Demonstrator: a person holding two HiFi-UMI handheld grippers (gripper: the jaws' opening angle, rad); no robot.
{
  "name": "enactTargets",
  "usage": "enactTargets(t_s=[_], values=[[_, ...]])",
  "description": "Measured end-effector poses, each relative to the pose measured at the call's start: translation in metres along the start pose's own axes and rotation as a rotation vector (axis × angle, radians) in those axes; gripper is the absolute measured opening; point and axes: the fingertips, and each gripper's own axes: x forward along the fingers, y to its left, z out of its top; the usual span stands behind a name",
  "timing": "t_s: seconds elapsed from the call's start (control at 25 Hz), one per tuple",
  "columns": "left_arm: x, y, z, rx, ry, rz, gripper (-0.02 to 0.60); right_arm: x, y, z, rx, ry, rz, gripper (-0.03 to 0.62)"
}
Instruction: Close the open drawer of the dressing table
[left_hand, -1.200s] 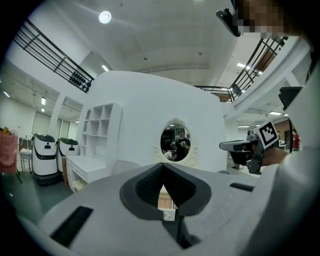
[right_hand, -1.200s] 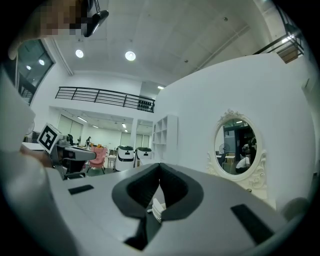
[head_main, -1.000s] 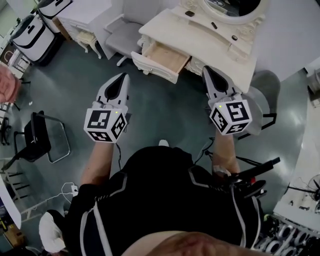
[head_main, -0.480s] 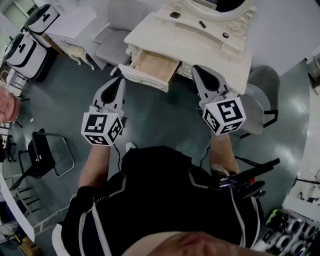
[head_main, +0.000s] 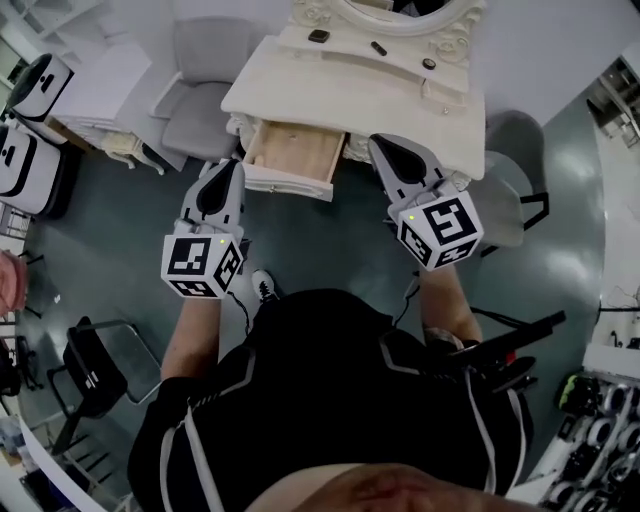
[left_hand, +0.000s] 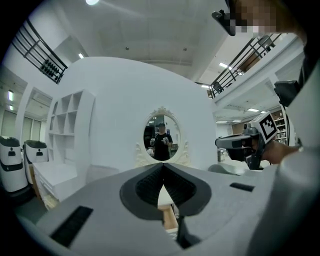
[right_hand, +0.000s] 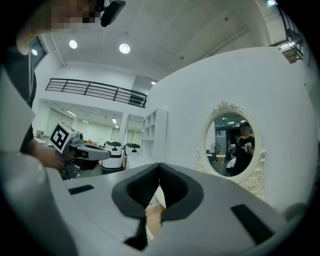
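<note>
Left tool (head_main: 229, 170) and right tool (head_main: 383, 148): jaws closed, empty, one either side of the drawer (head_main: 292, 152), which stands open under the counter (head_main: 340, 85). Judged risk: an off-centre push from one tool skews the drawer and jams it.

We see the drawer (head_main: 292, 152) standing out of the desk (head_main: 300, 85) front — left hand-held gripper (head_main: 226, 172) just beside its left end, right hand-held gripper (head_main: 388, 150) to its right. A chair (head_main: 195, 120) stands left of the desk, a mirror (head_main: 395, 10) behind.
</note>
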Motion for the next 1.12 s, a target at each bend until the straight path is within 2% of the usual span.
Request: enactTargets(t_s=[0.2,0.68,0.88,0.96,1.12], values=[[0.027,0.038,0.003,0.039,-0.001,-0.097,0.005,0.036,0.002,0.006,0.009,0.018,-0.091,0.005],[0.061,0.114,-0.02,-0.006,0.002,-0.294,0.005,0.091,0.031,-0.004,0.029,0.06,-0.295,0.005],[0.069,0.142,-0.048,-0.019,0.02,-0.36,0.005,0.106,0.046,-0.028,0.039,0.082,-0.389,0.005],[0.072,0.141,-0.059,-0.018,0.026,-0.386,0.005,0.103,0.051,-0.039,0.048,0.093,-0.419,0.005],[0.073,0.124,-0.062,-0.015,0.048,-0.409,0.005,0.088,0.056,-0.044,0.075,0.111,-0.423,0.005]])
